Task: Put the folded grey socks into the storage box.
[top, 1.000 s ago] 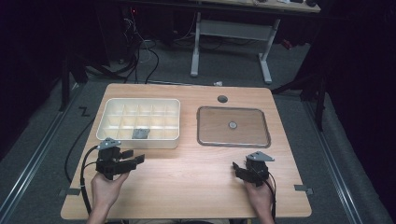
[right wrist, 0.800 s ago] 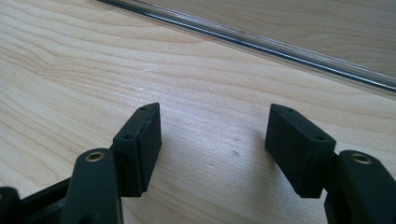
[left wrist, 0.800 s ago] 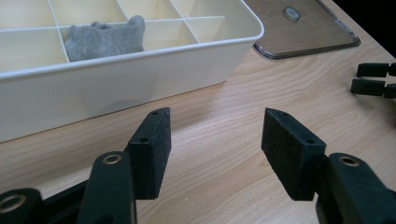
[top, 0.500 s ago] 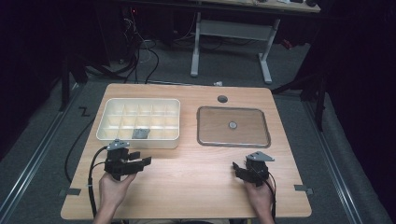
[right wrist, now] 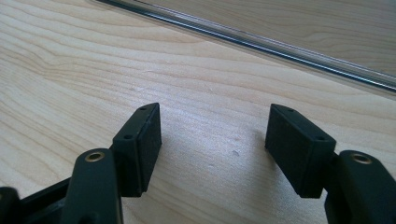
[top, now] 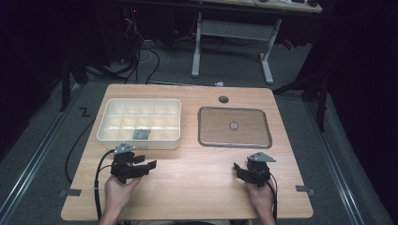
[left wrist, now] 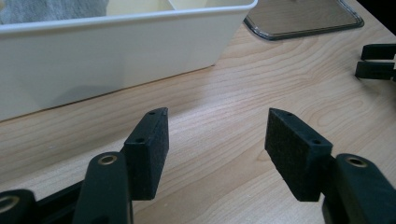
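Progress looked early or paused: neither gripper held anything. Left gripper (top: 146, 165) sat near the table's front-left, just in front of the white compartment box (top: 107, 132), its jaws spread wide and empty; they had just been opening a little further, with bare wood between them. Left gripper view confirmed this: both pads (left wrist: 148, 149) apart over the table (left wrist: 224, 126), the box wall (left wrist: 112, 51) close ahead but not touched. Right gripper (top: 239, 169) rested at front-right, jaws likewise parted with nothing between, pads (right wrist: 140, 144) over bare table in the right gripper view.

One small grey item (top: 141, 134) lay in a front-row compartment of the box, near the middle. This was the nearest loose thing to the left gripper, so I judged it the likely work piece; whether it was already placed there or waiting to be picked could not be told. Clear lid or tray (top: 234, 127) lay flat to the right of the box, apart from it, with a small round knob-like spot (top: 233, 125) at its centre. If it is the box's lid, fitting it was not yet done.

Hard to make out: the grey item's shape and material were too small and blurred in the high view, and cut off at the top edge of the left gripper view (left wrist: 46, 9). Other compartments appeared empty, though the near wall hid their floors partly. Right gripper view caught merely the lid's rim (right wrist: 261, 42).
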Demonstrator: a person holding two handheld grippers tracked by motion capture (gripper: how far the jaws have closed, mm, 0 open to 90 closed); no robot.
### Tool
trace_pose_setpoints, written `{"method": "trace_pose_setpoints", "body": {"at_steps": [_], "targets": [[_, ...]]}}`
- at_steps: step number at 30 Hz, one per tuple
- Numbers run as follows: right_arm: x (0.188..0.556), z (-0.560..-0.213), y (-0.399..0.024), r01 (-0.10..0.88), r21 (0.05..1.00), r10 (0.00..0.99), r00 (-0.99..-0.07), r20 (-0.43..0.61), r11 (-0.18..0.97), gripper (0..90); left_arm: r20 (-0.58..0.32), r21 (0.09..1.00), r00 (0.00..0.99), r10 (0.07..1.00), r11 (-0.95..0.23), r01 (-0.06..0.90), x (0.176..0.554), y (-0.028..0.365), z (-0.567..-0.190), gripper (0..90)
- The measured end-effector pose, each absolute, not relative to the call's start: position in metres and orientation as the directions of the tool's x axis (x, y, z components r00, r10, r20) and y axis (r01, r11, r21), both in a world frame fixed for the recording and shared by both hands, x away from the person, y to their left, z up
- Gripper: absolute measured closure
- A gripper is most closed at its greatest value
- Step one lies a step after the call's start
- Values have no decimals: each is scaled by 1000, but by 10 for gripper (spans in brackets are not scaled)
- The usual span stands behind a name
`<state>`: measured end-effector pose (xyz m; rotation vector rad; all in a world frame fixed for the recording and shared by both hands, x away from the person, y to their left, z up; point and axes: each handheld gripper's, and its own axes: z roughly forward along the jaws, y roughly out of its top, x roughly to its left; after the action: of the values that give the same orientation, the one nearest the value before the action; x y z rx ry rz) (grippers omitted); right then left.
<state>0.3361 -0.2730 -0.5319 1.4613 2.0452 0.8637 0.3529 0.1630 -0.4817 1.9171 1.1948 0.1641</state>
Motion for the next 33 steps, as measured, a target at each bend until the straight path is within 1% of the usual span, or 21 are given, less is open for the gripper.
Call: {"method": "trace_pose_setpoints", "body": {"at_steps": [9,18,21,33], "targets": [[336,-532,-273,645,728,948,-317,-22,232,364,-291,702,535,794,-203,682,354,157,-491,386],[336,-532,-273,646,727,948,-317,-21,232,364,-256,698,520,815,-216,682,357,155,-499,378],[336,-532,-273,646,728,948,-316,-20,231,364,-230,696,526,819,-239,677,358,152,-502,376],[336,-532,-273,646,727,948,-316,-20,231,364,-198,695,524,828,-259,671,363,148,-515,381]]}}
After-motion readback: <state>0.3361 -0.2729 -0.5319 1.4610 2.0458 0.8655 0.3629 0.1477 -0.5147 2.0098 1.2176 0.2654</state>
